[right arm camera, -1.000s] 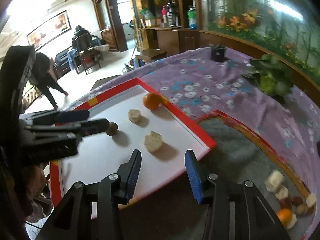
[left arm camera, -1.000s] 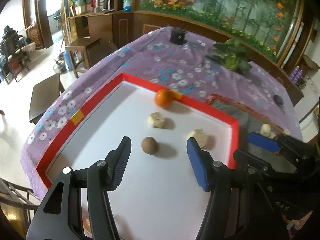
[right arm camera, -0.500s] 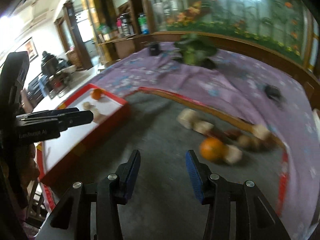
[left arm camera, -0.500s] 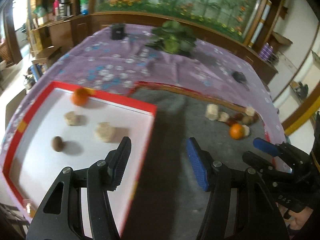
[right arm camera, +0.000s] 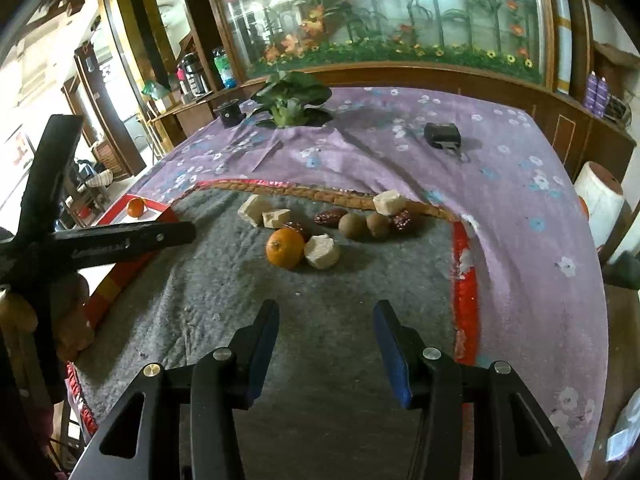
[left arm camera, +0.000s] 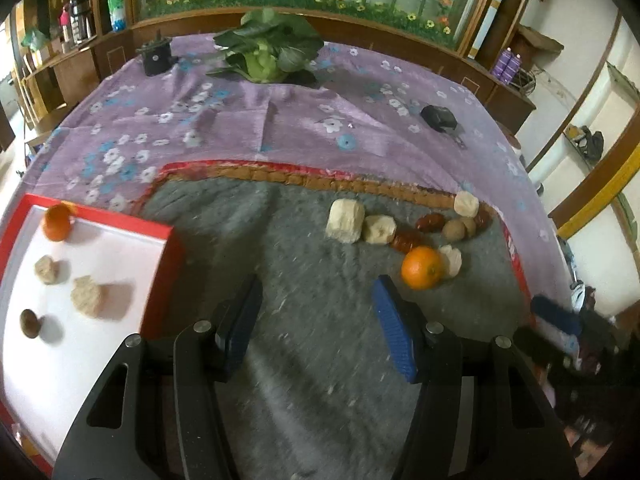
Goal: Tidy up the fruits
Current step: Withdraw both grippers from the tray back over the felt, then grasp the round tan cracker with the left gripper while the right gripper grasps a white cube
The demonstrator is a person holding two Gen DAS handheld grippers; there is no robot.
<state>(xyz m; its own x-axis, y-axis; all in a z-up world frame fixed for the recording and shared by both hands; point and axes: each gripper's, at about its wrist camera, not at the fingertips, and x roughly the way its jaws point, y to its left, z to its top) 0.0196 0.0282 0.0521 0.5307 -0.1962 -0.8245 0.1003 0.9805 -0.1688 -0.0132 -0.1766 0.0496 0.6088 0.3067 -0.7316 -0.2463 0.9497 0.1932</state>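
On a grey mat lies a loose row of fruit: an orange, pale chunks, red dates and brown round fruits. My left gripper is open over the mat, left of and short of the orange, with nothing between its fingers. My right gripper is open too and hovers in front of the row, holding nothing. To the left is a red-rimmed white tray containing an orange, two pale chunks and a brown fruit.
A purple flowered cloth covers the table. At its far side sit a leafy green vegetable, a black cup and a small black device. A paper roll stands past the right edge. The mat has a raised red border.
Both grippers have swung right, from over the white tray to over the grey mat. The row of fruit is now straight ahead of them. Neither has picked anything up.
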